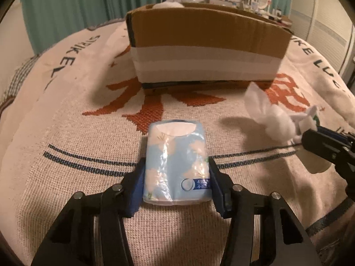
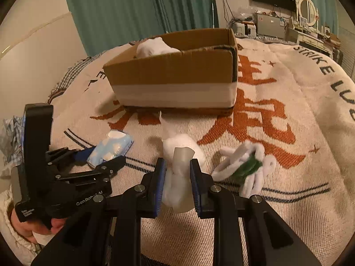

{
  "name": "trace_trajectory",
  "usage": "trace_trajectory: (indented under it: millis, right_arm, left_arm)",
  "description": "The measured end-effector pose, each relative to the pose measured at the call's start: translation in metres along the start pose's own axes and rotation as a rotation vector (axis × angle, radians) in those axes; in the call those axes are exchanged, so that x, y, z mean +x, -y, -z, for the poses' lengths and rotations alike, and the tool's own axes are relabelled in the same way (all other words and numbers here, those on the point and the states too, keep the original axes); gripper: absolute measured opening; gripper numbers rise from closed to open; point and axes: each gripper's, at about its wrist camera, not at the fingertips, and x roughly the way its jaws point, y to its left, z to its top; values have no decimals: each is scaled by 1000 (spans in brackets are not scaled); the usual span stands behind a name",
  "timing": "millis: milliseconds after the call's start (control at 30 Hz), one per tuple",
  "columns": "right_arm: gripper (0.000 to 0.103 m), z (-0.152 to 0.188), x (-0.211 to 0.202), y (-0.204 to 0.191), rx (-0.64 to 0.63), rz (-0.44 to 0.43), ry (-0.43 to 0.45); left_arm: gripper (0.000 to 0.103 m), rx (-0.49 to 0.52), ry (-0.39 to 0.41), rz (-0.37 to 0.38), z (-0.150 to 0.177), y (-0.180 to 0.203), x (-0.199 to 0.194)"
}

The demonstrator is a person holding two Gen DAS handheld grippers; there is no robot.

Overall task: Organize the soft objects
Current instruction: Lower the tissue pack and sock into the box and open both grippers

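Tissue pack (image 1: 175, 161), frame centre: soft, light, slick wrap; clasped mid-sides by left gripper (image 1: 176, 177) | right gripper (image 2: 177, 177) clenched on white soft bundle (image 2: 178, 166)

Left gripper (image 1: 176, 178): matte black angular linkage arms, round silver pivot screws at the joints, flat blue pads lining the inner faces of both fingers (image 1: 137, 190). Seen from the right wrist view, its body carries a tall black block on top and white lettering reading "GenRobot AI", plus a small white label. Right gripper (image 2: 177, 184): same black frame, silver screws, ribbed blue pads. Person's hand (image 2: 33, 226): white quilted sleeve cuff.
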Motion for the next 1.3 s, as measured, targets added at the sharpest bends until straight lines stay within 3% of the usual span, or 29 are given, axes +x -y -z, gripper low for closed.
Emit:
trace_trajectory:
  millis: [333, 667, 967, 1133, 1300]
  right_arm:
    - [22, 6, -37, -3, 13, 5, 66]
    - [22, -18, -92, -17, -49, 12, 188]
    - [22, -111, -127, -20, -99, 24, 343]
    - [22, -168, -117, -16, -114, 15, 380]
    - [23, -221, -84, 1, -107, 26, 374]
  left_arm:
    - [51, 13, 62, 27, 4, 9, -46]
    - [51, 42, 230, 49, -31, 24, -112]
    - [51, 63, 364, 30, -108, 35, -130]
    - [51, 46, 359, 72, -159, 28, -116]
    - [51, 35, 333, 57, -203, 20, -81]
